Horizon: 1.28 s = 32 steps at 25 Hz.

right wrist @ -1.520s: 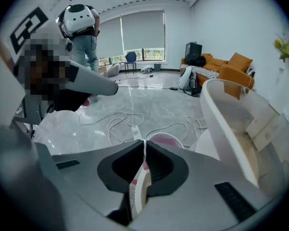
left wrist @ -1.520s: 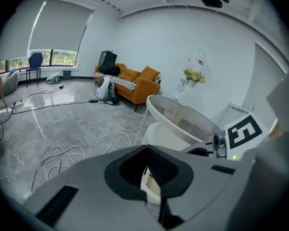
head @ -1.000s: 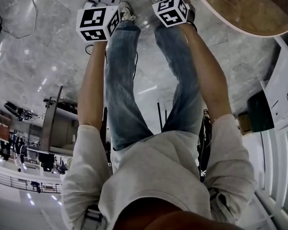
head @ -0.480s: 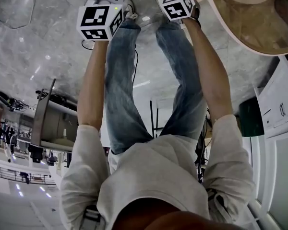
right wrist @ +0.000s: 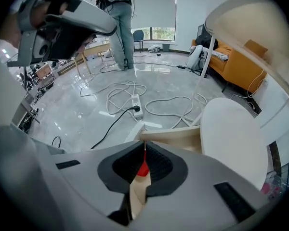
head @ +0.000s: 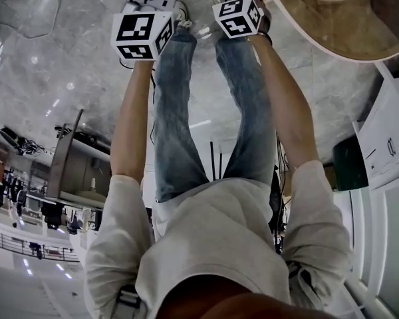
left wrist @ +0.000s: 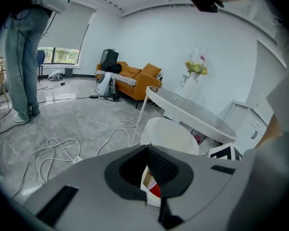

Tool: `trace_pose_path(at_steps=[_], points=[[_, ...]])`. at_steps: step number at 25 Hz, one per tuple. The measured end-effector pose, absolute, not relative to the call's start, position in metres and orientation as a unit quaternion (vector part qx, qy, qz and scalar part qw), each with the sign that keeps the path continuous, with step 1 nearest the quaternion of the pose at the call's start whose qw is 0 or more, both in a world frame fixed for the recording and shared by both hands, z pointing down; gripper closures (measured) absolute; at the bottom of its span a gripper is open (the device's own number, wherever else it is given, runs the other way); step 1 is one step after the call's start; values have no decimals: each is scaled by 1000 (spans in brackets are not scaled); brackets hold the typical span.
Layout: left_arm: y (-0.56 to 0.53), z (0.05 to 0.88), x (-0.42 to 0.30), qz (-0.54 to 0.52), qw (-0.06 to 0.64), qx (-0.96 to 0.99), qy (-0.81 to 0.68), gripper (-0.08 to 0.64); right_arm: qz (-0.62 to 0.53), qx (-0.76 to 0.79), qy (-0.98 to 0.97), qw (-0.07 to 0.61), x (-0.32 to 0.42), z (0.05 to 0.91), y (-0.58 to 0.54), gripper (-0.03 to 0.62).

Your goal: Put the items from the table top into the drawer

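Directly ahead of both tools we note a white round seat (left wrist: 169, 134) and, beside it, a round table (left wrist: 197, 115) with a clear top on thin white legs. A pale wooden rail (right wrist: 176, 139) lies just beyond the right gripper (right wrist: 144, 147). That gripper's jaws have just been closing and now stand all but together, pinching a thin red item (right wrist: 142, 168) edge-on between the pads. We find the left gripper (left wrist: 147, 150) with its tips drawn together. A white-and-red thing (left wrist: 152, 187) shows through the slit beneath them, and we cannot tell whether it is gripped or merely lies beyond.

Loose white cables (right wrist: 130, 93) and a power strip (right wrist: 136, 106) sprawl over the grey polished stone floor (left wrist: 62, 124). An orange sofa (left wrist: 135, 77) stands against the far wall, and a second person in jeans (right wrist: 121, 30) stands near the window (right wrist: 156, 32).

Only the head view shows the wearer's bare forearms (head: 130, 131) and both marker cubes (head: 143, 35). Only the left gripper view shows the vase of flowers (left wrist: 195, 69) behind the table
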<state>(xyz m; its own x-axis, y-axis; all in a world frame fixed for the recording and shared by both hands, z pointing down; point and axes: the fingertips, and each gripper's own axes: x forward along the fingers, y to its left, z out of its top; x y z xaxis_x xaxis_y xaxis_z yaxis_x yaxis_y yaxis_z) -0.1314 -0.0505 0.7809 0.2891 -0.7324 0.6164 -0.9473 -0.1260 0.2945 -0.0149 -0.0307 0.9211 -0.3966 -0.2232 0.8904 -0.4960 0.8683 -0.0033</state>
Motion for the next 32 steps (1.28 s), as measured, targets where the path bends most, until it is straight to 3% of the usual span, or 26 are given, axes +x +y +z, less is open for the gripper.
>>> trace_pose_path(at_steps=[14, 32], points=[[-44, 672, -131, 160, 316, 741, -571, 545, 153, 249, -845, 447, -31, 775, -25, 568], [-70, 530, -143, 144, 255, 750, -593, 545, 184, 388, -854, 295, -16, 574, -91, 568]])
